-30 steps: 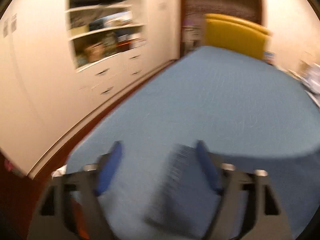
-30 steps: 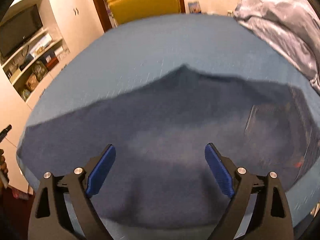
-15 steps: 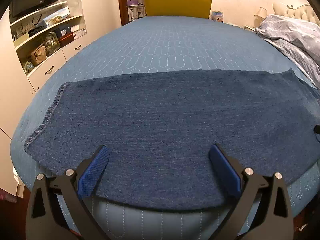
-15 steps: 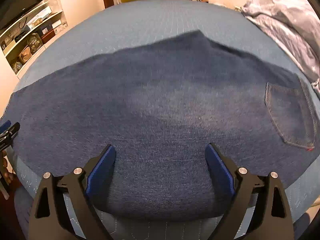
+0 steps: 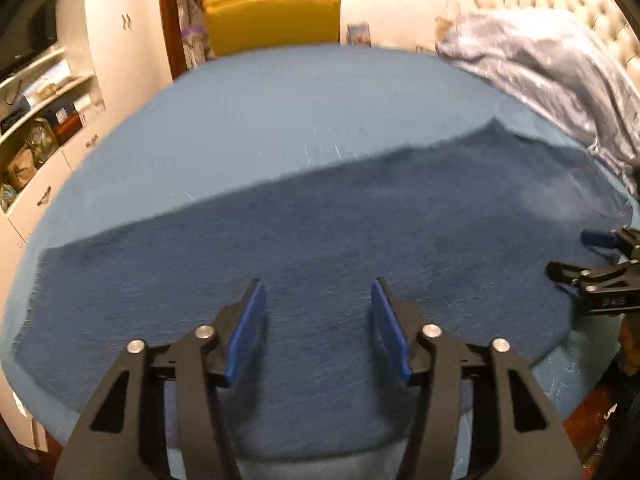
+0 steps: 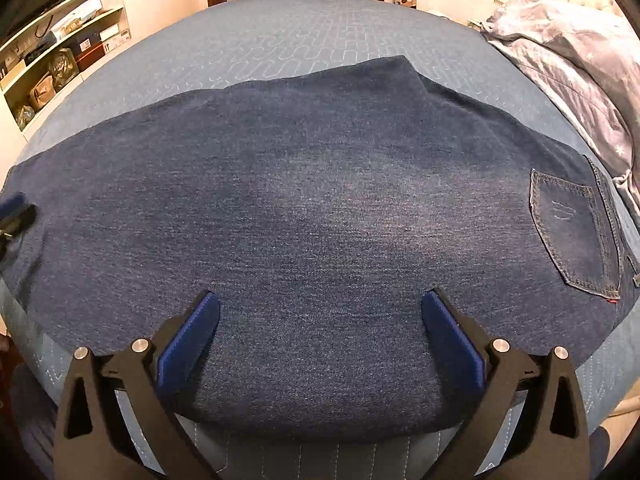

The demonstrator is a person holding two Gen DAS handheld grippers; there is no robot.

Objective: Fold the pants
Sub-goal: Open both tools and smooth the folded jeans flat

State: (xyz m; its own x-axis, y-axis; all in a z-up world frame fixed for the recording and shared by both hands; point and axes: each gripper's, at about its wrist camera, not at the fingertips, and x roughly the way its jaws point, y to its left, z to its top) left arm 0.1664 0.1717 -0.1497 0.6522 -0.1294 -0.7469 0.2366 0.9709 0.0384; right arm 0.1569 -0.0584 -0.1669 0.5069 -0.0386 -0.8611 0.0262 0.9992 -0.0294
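1. The pants (image 6: pixel 320 208), dark denim already folded leg over leg, are lying flat on the blue quilted bed (image 6: pixel 304 40), with their near edge running along the mattress edge closest to both tools.
2. Their long axis is running left to right across both views: the back pocket (image 6: pixel 568 232) and waist end are sitting at the right, and the leg ends are trailing off to the left.
3. The right gripper (image 6: pixel 320 328) is hovering over the near edge around the thigh part, its blue pads wide apart and holding nothing.
4. The left gripper (image 5: pixel 318 324) is hanging over the leg half, its jaws also apart and empty (this view is smeared by motion, so fine detail of the hem is not readable).
5. In the left view the right gripper (image 5: pixel 592 260) is showing at the far right border, so the two tools are standing side by side along the long axis and well apart.
6. Judging from this layout, the next fold is likely running end to end, and the left gripper is the nearer one to the leg ends, while the right one is closer to the waist.
7. A striped duvet (image 6: pixel 580 64) is bunching up beyond the waist end, clear of the denim.
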